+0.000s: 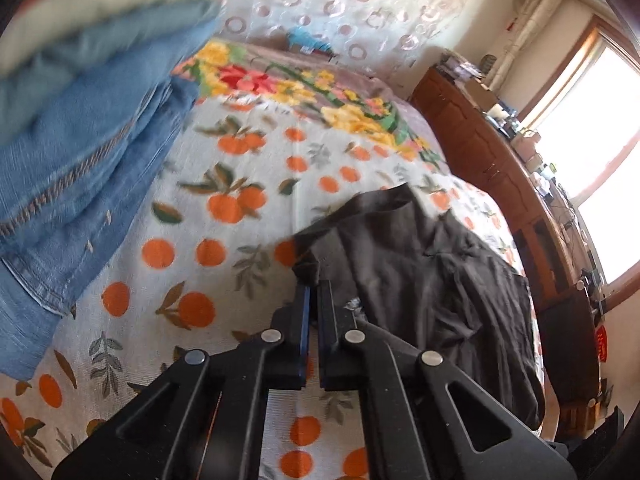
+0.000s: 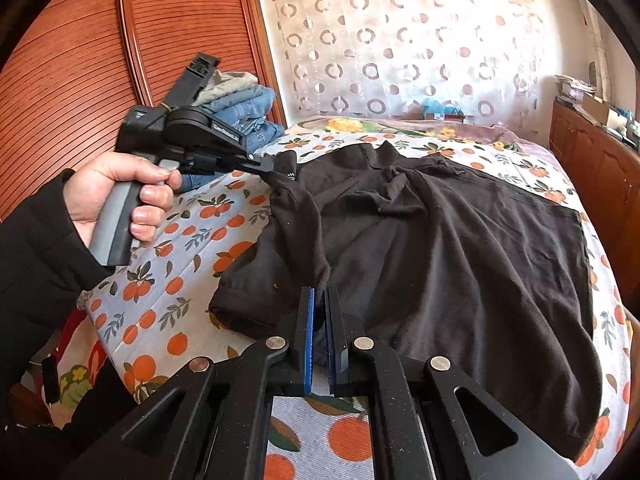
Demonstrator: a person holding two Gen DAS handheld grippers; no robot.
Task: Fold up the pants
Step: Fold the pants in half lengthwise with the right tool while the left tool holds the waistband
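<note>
black pants [image 2: 460, 240], both tools clamping fabric

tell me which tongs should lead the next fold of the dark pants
Left, probably. The left tongs pinch a lifted corner of the dark pants, free to carry across. The right tongs are shut on a fold near the middle, better as an anchor on the bedspread.

Soft cloth, matt plastic, glossy wood

Dark pants [image 2: 460, 240]: matt, creased knit. Orange-print bedsheet [image 1: 224, 264]: ribbed weave. Jeans [image 1: 80, 168]: coarse denim. Wardrobe door [image 2: 80, 60] at ten o'clock: glossy slatted wood.
</note>
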